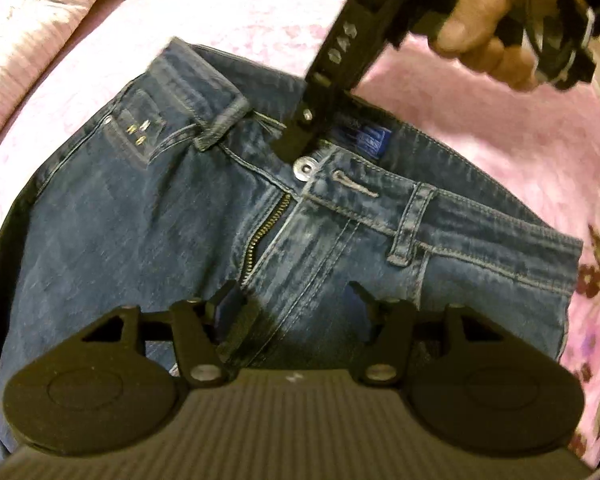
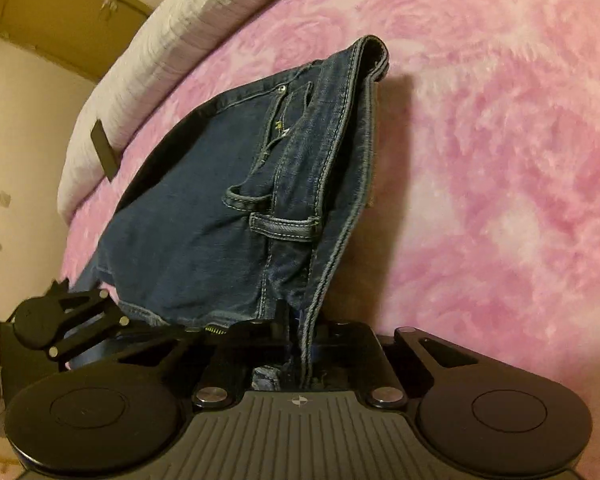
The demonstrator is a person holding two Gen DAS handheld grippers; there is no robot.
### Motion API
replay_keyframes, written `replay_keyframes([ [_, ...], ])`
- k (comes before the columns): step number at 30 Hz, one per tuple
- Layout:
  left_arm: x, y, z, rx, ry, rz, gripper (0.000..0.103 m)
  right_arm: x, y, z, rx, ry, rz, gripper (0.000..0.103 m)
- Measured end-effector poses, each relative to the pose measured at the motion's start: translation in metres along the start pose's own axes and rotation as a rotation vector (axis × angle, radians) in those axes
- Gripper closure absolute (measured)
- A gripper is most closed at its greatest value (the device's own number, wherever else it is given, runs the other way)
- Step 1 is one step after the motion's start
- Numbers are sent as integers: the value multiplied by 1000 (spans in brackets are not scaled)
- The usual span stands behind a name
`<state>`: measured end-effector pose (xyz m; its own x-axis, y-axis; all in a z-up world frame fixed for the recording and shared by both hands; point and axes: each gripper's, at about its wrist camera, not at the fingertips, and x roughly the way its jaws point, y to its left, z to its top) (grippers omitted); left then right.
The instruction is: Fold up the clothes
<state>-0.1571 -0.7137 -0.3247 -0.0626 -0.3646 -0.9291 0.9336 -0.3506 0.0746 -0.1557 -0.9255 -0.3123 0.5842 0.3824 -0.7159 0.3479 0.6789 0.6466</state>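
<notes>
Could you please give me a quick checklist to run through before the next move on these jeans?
1. Right gripper closed on the waistband near the button: ok; denim runs between its jaws in the right wrist view.
2. Left gripper open and free of cloth: ok; it hovers over the fly, nothing between its fingers.
3. Jeans lying on the pink blanket, none hanging off the bed: cannot tell; the legs are out of view.
4. Zipper closed: not ok; it is open.
5. Grip holds both waistband layers: cannot tell.
</notes>
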Motion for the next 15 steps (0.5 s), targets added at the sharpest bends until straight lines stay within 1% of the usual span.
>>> replay_keyframes([
  [1,0,-4,4,13,2,1,51,-7,0,3,5,-1,7,99],
  [3,-3,-19,17,99,-16,29,52,-20,-2,11,5,-13,11,99],
  [5,-5,-28,37,130,-40,33,52,-38,-10,22,1,-26,4,99],
  [9,-4,-37,86,100,-121,-19,52,-73,-39,48,-7,-55,-57,99],
  [11,-3,-42,106,94,-158,-29,52,-89,-57,59,-20,-64,-107,99],
  [13,-7,-45,117,78,-189,-38,52,-96,-74,64,-7,-51,-131,99],
  [15,-13,-46,117,54,-204,-37,51,-98,-90,68,18,-29,-144,98],
])
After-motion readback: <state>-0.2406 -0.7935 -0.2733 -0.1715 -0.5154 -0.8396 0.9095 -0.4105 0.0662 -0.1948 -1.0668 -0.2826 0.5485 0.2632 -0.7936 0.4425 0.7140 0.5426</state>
